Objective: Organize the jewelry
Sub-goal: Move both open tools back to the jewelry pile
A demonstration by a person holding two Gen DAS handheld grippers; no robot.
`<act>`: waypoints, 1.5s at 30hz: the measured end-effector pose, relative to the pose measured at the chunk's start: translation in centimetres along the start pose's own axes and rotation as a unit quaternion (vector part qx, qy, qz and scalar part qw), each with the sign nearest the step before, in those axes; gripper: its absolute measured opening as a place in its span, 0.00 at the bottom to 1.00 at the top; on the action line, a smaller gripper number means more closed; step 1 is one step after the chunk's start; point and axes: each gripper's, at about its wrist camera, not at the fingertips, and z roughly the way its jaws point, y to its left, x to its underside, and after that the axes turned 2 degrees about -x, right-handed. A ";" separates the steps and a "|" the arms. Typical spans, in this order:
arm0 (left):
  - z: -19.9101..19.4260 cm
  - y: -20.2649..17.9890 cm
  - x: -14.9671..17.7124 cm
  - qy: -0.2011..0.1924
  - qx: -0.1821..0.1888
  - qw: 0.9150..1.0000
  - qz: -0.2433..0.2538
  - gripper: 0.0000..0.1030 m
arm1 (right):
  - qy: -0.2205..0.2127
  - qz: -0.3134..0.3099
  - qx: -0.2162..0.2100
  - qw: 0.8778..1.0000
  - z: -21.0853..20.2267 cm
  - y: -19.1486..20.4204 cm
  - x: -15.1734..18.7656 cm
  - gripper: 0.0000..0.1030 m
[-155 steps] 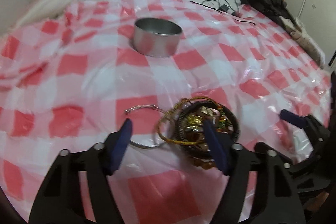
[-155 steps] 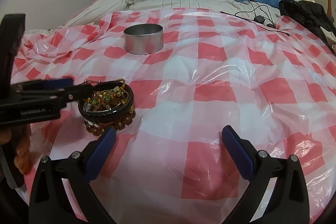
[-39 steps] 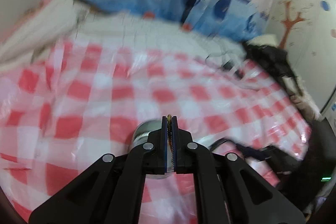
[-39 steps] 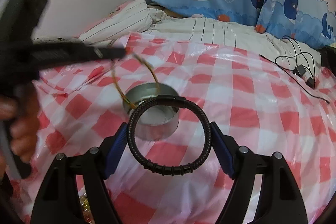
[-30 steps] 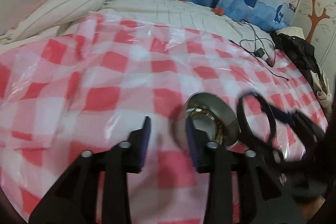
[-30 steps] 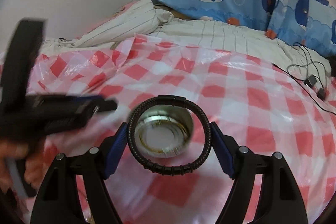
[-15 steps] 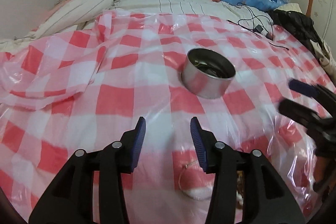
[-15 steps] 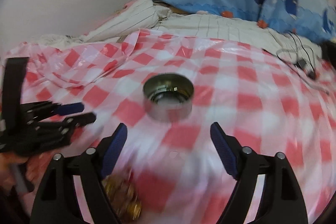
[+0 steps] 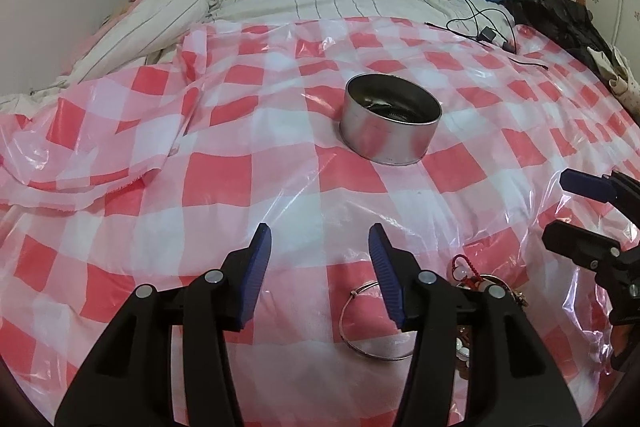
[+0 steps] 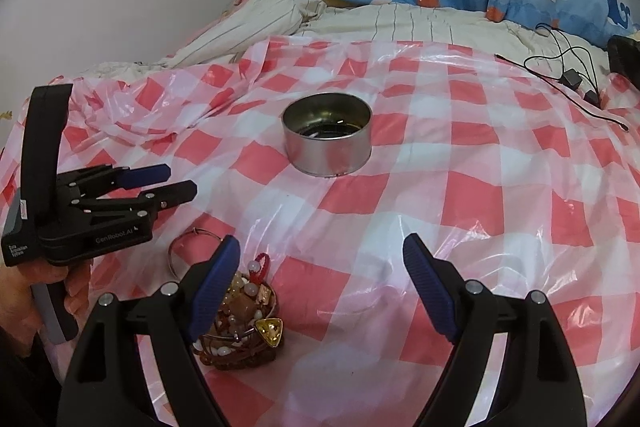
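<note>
**Sorting bracelets into a round metal tin on the bed**

Standing on the bed, on a thin glossy plastic sheet (image 10: pixel 480 187) of red and white squares, is a round tin (image 10: pixel 327 135) of bare shiny metal with straight walls. Dark rings lie inside it, on the bottom.

Nearer to the cameras than the tin, a small pile of jewelry (image 10: pixel 244 319) rests on the sheet: round pale and brown beads, a red cord loop and one golden triangle piece. Just beside the pile, on the side of the left hand-held gripper, lies a thin silver wire bangle (image 9: pixel 372 323), plain and round.

One second ago the right hand-held gripper (image 10: pixel 320 291) carried a black braided bracelet over the tin; now its blue ribbed pads stand wide with nothing between them. The left hand-held gripper (image 9: pixel 320 271) was then close beside the tin; now it is nearer to the pile, its jaws opening at a middle width, nothing between them either.

On the black body of the left one, white letters read "GenRobot.AI". A smaller label near the person's hand (image 10: pixel 24 291) is too small to read surely.
</note>
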 end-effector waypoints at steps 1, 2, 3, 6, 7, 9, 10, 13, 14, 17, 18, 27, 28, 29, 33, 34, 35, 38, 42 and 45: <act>0.0 -0.1 0.0 0.000 -0.001 1.000 0.003 0.48 | 0.001 0.000 0.000 1.000 0.0 0.0 0.0 0.78; -0.1 -0.2 0.0 -0.001 -0.003 1.000 0.006 0.48 | 0.001 -0.001 -0.001 1.000 0.0 0.0 0.0 0.78; -0.1 -0.2 0.0 -0.001 -0.003 1.000 0.009 0.48 | 0.002 -0.002 -0.001 1.000 0.1 0.0 0.0 0.78; -0.1 -0.2 -0.1 0.007 0.010 1.000 0.020 0.49 | 0.008 -0.008 -0.002 1.000 0.2 0.1 0.1 0.78; 0.0 0.1 0.0 0.011 0.020 0.999 0.021 0.49 | 0.011 -0.010 -0.005 1.000 0.2 0.1 0.1 0.78; 0.1 0.8 0.0 0.022 0.039 0.999 0.020 0.49 | 0.024 -0.016 -0.011 1.000 0.5 0.1 0.1 0.78; 0.1 1.2 0.1 0.026 0.045 0.998 0.018 0.49 | 0.035 -0.021 -0.013 0.999 0.8 0.2 0.2 0.78; 0.3 2.2 0.2 0.033 0.057 0.998 0.015 0.49 | 0.052 -0.030 -0.016 0.998 1.4 0.4 0.6 0.78; 0.4 2.3 0.3 0.033 0.058 0.998 0.014 0.49 | 0.056 -0.032 -0.017 0.998 1.6 0.4 0.7 0.78; 1.0 2.0 0.5 0.042 0.058 0.997 0.022 0.49 | 0.066 -0.037 -0.018 0.997 1.9 0.5 1.0 0.78; 1.1 1.8 0.5 0.044 0.059 0.997 0.027 0.49 | 0.069 -0.035 -0.022 0.997 2.0 0.5 1.1 0.78; 2.2 -1.0 1.8 0.074 0.046 0.991 0.101 0.48 | 0.099 -0.038 -0.127 0.986 2.9 2.2 1.7 0.78; 2.4 -1.3 1.9 0.077 0.045 0.990 0.107 0.45 | 0.098 -0.047 -0.129 0.986 3.0 2.7 1.8 0.78; 2.4 -1.4 2.0 0.077 0.045 0.990 0.109 0.44 | 0.097 -0.052 -0.128 0.986 3.1 3.0 1.8 0.76; 2.5 -1.1 2.0 0.079 0.045 0.991 0.102 0.44 | 0.098 -0.066 -0.118 0.986 3.7 3.6 2.0 0.53; 2.5 -1.1 2.0 0.079 0.045 0.991 0.102 0.44 | 0.093 -0.072 -0.118 0.986 3.7 3.8 2.0 0.49; 2.5 -1.1 2.0 0.079 0.044 0.991 0.103 0.44 | 0.090 -0.079 -0.120 0.986 3.6 4.0 2.0 0.43; 2.5 -1.2 2.0 0.079 0.044 0.990 0.106 0.44 | 0.081 -0.108 -0.121 0.983 3.5 4.9 2.0 0.24; 2.6 -1.2 2.0 0.079 0.043 0.991 0.103 0.44 | 0.068 -0.138 -0.116 0.981 3.1 5.7 2.1 0.04; 2.6 -1.1 2.0 0.079 0.040 0.991 0.102 0.45 | 0.050 -0.110 -0.135 0.984 2.3 4.6 1.4 0.02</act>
